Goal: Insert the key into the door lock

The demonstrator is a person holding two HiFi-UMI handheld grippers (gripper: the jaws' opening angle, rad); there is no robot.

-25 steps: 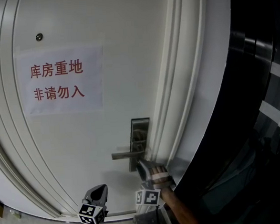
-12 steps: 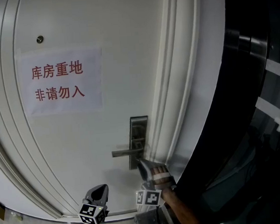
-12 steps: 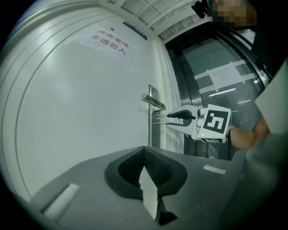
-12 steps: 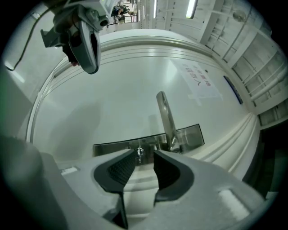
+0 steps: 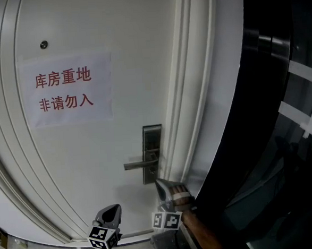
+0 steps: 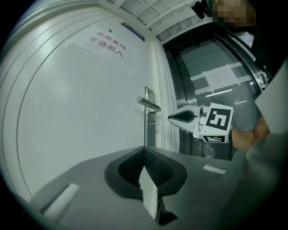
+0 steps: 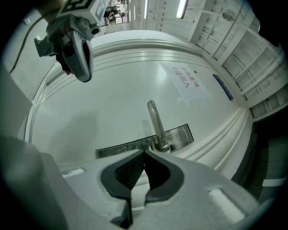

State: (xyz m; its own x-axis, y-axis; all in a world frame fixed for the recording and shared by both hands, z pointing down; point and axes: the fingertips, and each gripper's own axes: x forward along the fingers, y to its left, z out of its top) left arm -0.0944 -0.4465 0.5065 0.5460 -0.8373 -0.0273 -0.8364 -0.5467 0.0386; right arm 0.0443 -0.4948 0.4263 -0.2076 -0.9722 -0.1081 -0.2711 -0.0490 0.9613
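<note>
With the key (image 6: 153, 123) seemingly in the lock (image 5: 152, 136) mid-frame, the right gripper (image 5: 160, 184) had just closed empty and the left gripper (image 5: 115, 208) sat shut, empty; next, probably back away.

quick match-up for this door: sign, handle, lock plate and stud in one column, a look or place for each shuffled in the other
1 sign
2 handle
3 lock plate
4 stud

a tall upright metal strip
b small dark dot above the sign
c white sheet with red print
d level bar pointing left in the head view

Pairs: 1-c, 2-d, 3-a, 4-b
</note>
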